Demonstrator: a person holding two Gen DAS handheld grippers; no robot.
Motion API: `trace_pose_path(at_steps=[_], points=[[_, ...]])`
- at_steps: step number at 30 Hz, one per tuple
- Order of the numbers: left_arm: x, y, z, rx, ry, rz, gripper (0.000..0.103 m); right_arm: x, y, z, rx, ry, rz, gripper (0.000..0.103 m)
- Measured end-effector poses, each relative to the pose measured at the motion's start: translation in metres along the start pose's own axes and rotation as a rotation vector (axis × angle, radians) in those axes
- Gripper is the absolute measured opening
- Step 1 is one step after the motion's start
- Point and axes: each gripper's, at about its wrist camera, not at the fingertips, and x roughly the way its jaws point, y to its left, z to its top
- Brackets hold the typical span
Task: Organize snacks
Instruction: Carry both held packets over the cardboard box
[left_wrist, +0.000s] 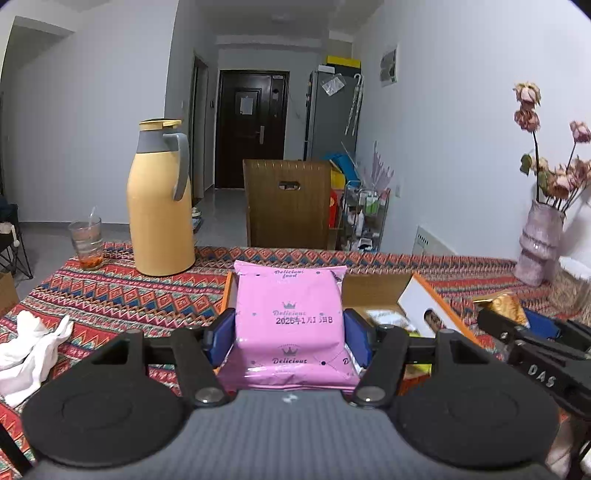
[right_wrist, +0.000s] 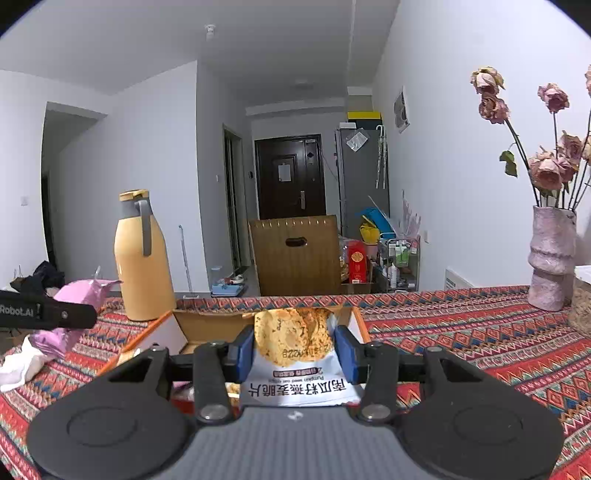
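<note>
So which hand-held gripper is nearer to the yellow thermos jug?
Left. The left hand-held gripper, clamping a pink packet, is just right of the jug; the right hand-held gripper is farther right.

Pink packet (left_wrist: 288, 325): "Delicious food". White packet (right_wrist: 295, 369): "Pumpkin seed". Gripper arm (left_wrist: 543, 376): "DAS".

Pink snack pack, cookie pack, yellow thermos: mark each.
pink snack pack (left_wrist: 288, 317), left wrist view, middle of its front face
cookie pack (right_wrist: 295, 354), right wrist view, front face below the cookies
yellow thermos (left_wrist: 159, 221), left wrist view, body
</note>
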Motion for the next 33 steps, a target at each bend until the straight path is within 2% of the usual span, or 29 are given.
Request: trace_pose_path(at_steps=[10, 23, 33], points=[[0.041, -0.012, 0.014, -0.018, 0.005, -0.012, 0.063, 0.044, 0.006, 0.012, 0.005, 0.010, -0.007, 0.045], [0.094, -0.006, -0.004, -0.054, 0.062, 0.035, 0.063, 0.088, 0.005, -0.007, 0.014, 0.042, -0.009, 0.045], [0.103, -0.001, -0.010, -0.056, 0.073, 0.035, 0.063, 0.102, 0.002, -0.020, 0.020, 0.088, -0.003, 0.045]])
